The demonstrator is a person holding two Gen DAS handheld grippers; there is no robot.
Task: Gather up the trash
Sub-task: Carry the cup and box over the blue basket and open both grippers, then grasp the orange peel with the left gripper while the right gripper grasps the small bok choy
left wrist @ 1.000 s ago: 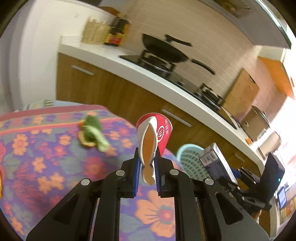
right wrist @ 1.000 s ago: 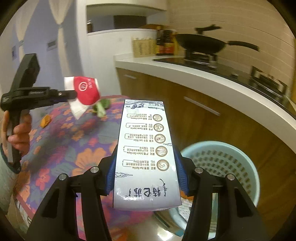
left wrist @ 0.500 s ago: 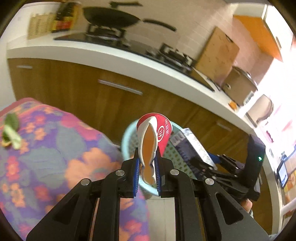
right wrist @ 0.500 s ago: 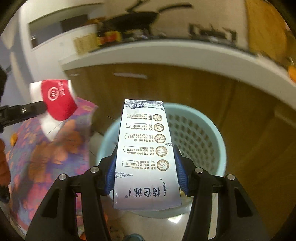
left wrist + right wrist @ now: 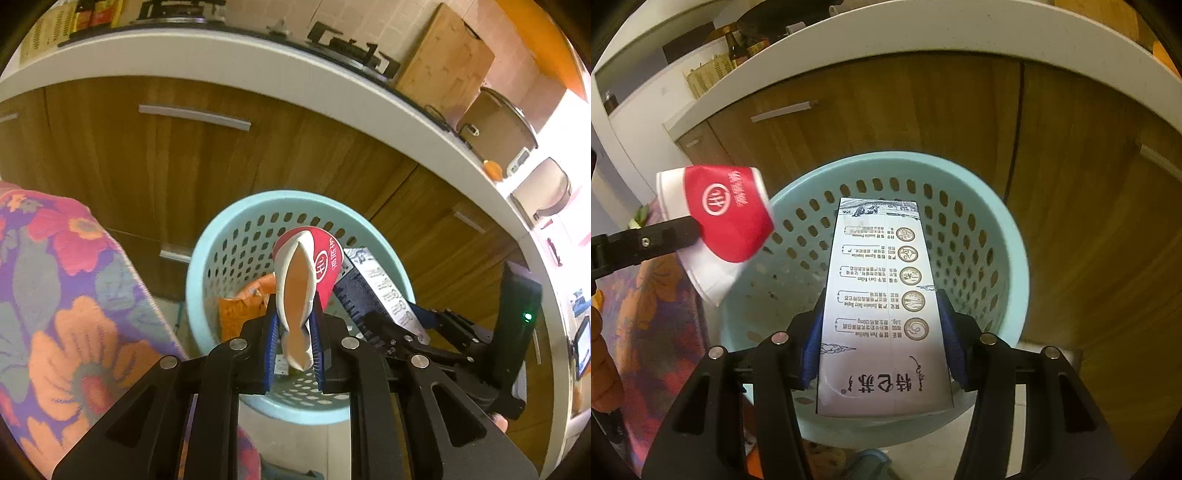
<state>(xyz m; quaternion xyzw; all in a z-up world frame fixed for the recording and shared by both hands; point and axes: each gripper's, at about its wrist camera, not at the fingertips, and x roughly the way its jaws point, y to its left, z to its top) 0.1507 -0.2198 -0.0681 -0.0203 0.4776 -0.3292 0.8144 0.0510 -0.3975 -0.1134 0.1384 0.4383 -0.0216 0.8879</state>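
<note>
A light-blue perforated basket [image 5: 229, 218] stands on the floor by the cabinets, with an orange wrapper [image 5: 240, 314] inside. My left gripper [image 5: 293, 332] is shut on a squashed red-and-white paper cup [image 5: 303, 273], held over the basket's near rim. My right gripper [image 5: 882, 332] is shut on a tall white milk carton [image 5: 882, 295] with printed labels, hanging above the basket [image 5: 1008, 236] opening. In the right wrist view the cup [image 5: 727, 218] sits at the basket's left edge. The left wrist view shows the carton [image 5: 384, 291] just right of the cup.
A table with a flowered purple cloth [image 5: 74, 295] borders the basket on the left. Brown wooden cabinet doors [image 5: 184, 155] under a white countertop [image 5: 258, 62] stand right behind it. A person's hand [image 5: 602, 362] shows at the left edge.
Both grippers swung from above the flowered table to over the basket and tipped downward. The cup and the carton stayed clamped throughout.
</note>
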